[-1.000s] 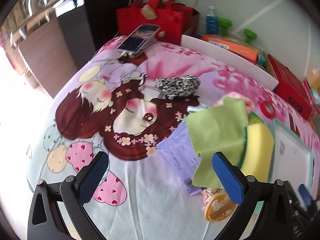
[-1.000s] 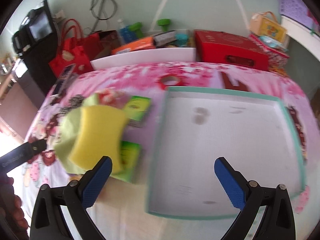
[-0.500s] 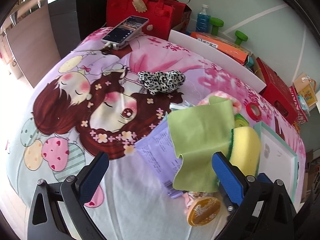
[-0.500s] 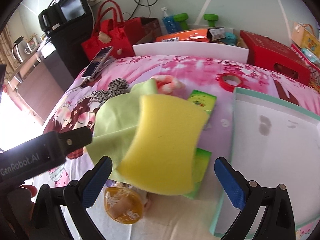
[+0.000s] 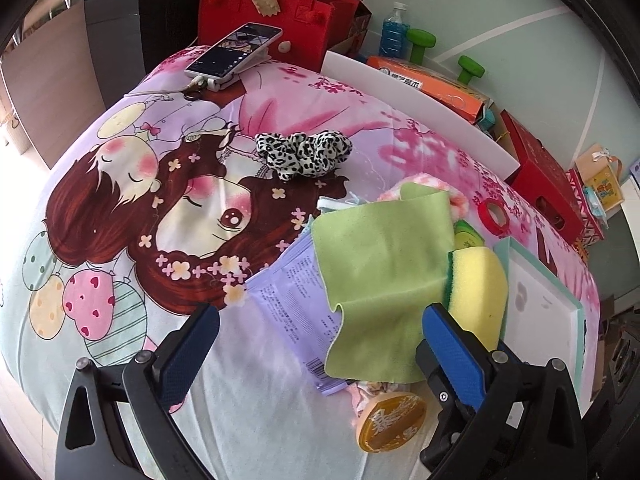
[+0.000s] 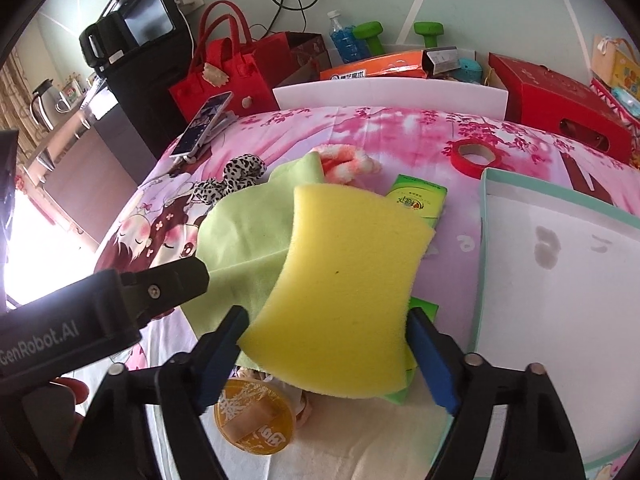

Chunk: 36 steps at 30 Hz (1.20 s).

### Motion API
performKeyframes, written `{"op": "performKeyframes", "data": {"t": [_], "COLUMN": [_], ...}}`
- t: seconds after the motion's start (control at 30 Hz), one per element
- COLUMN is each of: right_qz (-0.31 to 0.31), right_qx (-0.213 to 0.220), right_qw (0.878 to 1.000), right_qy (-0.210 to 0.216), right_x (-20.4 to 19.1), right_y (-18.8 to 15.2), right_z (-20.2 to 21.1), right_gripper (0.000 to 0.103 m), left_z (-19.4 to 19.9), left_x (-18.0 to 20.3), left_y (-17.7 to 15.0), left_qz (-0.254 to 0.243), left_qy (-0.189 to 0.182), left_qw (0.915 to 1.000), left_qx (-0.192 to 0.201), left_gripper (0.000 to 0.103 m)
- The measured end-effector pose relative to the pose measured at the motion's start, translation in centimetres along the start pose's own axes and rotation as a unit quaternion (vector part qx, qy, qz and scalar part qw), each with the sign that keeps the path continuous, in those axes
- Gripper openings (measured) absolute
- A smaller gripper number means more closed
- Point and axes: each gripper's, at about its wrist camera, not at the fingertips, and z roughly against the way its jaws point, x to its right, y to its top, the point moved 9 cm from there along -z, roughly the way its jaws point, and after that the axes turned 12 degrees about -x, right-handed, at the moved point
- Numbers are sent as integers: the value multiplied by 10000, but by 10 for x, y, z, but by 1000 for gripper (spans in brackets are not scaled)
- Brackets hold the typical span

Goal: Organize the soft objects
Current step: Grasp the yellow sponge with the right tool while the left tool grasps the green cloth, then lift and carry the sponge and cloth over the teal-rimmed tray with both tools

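Observation:
A yellow sponge (image 6: 344, 288) with a green scouring back lies on a light green cloth (image 6: 244, 232) on the cartoon bedsheet. My right gripper (image 6: 326, 316) straddles the sponge's near end; its jaws are closing and both blue pads touch the sponge's sides. In the left wrist view the sponge (image 5: 476, 292) and cloth (image 5: 380, 272) sit ahead on the right. My left gripper (image 5: 316, 344) hovers open over the sheet, holding nothing. A leopard-print scrunchie (image 5: 304, 152) and a pink fluffy item (image 6: 344, 160) lie further back. The white tray (image 6: 484, 260) with a teal rim lies to the right.
A purple packet (image 5: 296, 292) lies partly under the cloth. An orange round tin (image 6: 256, 420) and green boxes (image 6: 420, 200) sit around the sponge. A red tape roll (image 6: 476, 156), a phone (image 5: 236, 52), a red bag (image 5: 276, 12) and a white board (image 6: 388, 92) stand further back.
My right gripper swung left from above the tray to the sponge, and its jaws narrowed around it. The left gripper tilted a little and stayed open.

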Motion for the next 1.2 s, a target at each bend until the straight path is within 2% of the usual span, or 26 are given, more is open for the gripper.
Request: {"op": "performKeyframes", "data": {"t": [0.03, 0.1, 0.13, 0.17, 0.3, 0.37, 0.47, 0.57, 0.67, 0.87, 1.2], "right_qz": [-22, -58, -65, -80, -189, -273, -351, -403, -410, -446, -629], "right_qx": [-13, -39, -47, -54, -65, -80, -90, -110, -118, -107, 67], "right_qw": [10000, 9999, 9999, 9999, 9998, 9996, 9993, 9991, 9991, 9989, 9980], "right_qy": [31, 81, 88, 86, 57, 48, 35, 26, 16, 12, 21], "right_x": [0, 2, 3, 4, 10, 15, 20, 24, 25, 27, 37], "right_y": [0, -2, -2, -2, -2, -3, -4, -4, -4, -4, -2], "right_z": [0, 1, 1, 1, 2, 2, 3, 2, 2, 3, 14], "right_gripper": [75, 74, 74, 73, 73, 73, 73, 73, 73, 73, 73], "left_z": [0, -1, -2, -2, -12, -16, -23, -25, -24, -11, 17], "left_x": [0, 2, 2, 4, 9, 12, 17, 19, 19, 23, 36], "left_y": [0, 0, 0, -1, -4, -5, -9, -9, -9, -5, 5], "left_qz": [-7, -22, -30, -52, -100, -140, -205, -239, -226, -257, -302], "left_qy": [-10, -33, -43, -74, -267, -316, -451, -472, -543, -739, -1364], "left_qw": [10000, 10000, 10000, 10000, 9993, 9989, 9977, 9975, 9972, 9966, 9900], "left_qx": [-3, -21, -26, -40, -246, -318, -469, -475, -472, -277, 184], "left_gripper": [102, 101, 95, 83, 69, 43, 24, 9, 5, 3, 3]}}
